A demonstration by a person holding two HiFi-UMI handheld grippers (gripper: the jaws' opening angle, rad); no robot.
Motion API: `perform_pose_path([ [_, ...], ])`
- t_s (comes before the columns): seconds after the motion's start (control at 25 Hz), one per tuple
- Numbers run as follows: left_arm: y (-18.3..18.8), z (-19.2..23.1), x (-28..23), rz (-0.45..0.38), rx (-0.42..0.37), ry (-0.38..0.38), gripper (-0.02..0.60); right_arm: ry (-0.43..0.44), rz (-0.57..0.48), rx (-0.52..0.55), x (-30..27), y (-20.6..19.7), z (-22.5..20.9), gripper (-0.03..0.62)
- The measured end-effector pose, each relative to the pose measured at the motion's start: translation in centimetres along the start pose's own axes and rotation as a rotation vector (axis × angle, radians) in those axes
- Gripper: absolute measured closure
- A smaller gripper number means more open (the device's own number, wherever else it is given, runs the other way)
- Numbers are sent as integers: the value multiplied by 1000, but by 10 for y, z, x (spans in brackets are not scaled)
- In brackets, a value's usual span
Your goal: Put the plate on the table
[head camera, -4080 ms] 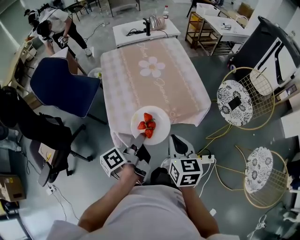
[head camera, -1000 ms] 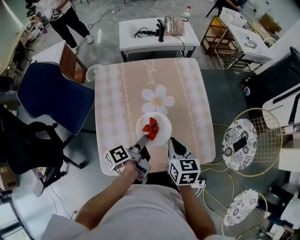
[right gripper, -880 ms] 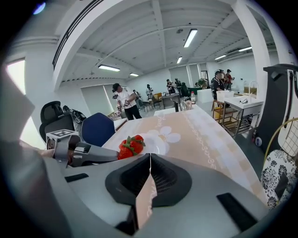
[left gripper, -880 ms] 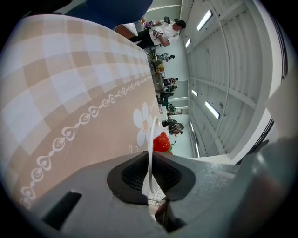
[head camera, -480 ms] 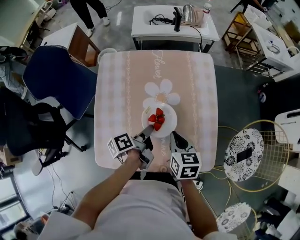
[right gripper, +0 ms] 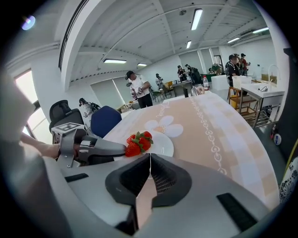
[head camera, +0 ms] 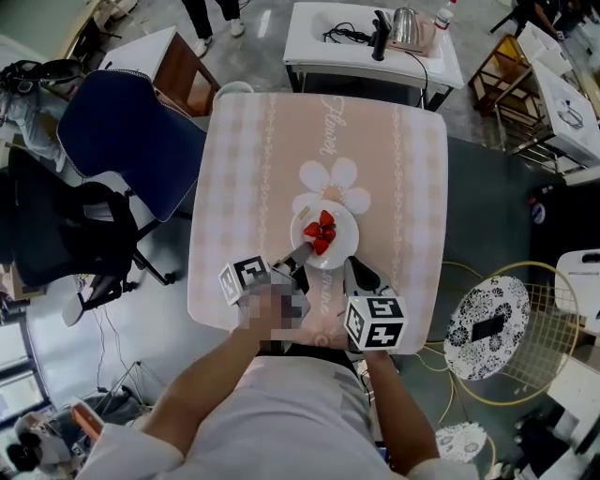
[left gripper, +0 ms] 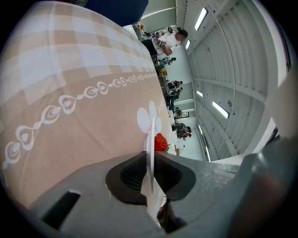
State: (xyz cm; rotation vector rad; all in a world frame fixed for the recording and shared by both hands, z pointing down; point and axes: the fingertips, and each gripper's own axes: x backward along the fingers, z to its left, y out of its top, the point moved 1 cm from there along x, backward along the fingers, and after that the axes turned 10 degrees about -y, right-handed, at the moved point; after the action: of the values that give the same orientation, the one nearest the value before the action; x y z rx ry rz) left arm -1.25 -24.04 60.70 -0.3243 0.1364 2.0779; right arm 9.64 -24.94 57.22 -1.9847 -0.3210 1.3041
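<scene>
Two grippers: you hold one in each hand, both over the near half of the table (head camera: 248, 178)
Left gripper (head camera: 302, 252) (left gripper: 150, 173): its jaws are clamped on the near-left rim of the plate (head camera: 343, 223) (left gripper: 150, 135) (right gripper: 164, 145) — from this gripper's own view the rim shows edge-on between the dark pads
Right gripper (head camera: 352, 267) (right gripper: 149, 173): its jaws are pressed together with nothing between them, just beside the plate's near edge
Plate: white and round, over the middle of the pink checked cloth, its far rim at a petal of the white flower print (head camera: 336, 181)
Contact: you cannot tell whether the plate rests on the cloth or hangs just above it
Strawberries (head camera: 322, 232) (left gripper: 160, 142) (right gripper: 138, 142): a small red heap at the plate's middle
Surroundings: a blue chair (head camera: 131, 131) stands by the table's far-left corner — a white side table (head camera: 319, 42) with a kettle (head camera: 405, 26) stands beyond the far edge
</scene>
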Motion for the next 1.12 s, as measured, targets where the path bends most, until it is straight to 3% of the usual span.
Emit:
perform_pose_path([
  [0.16, 2, 1, 1, 3, -37, 38, 552, 33, 8, 2, -3, 1, 7, 589],
  [0.56, -2, 4, 3, 87, -243, 196, 537, 54, 11, 7, -4, 2, 4, 589],
  [0.8, -5, 5, 7, 111, -304, 267, 499, 63, 10, -3, 1, 1, 0, 589],
  [1.12, -8, 5, 19, 114, -372, 319, 492, 80, 10, 15, 4, -1, -1, 589],
])
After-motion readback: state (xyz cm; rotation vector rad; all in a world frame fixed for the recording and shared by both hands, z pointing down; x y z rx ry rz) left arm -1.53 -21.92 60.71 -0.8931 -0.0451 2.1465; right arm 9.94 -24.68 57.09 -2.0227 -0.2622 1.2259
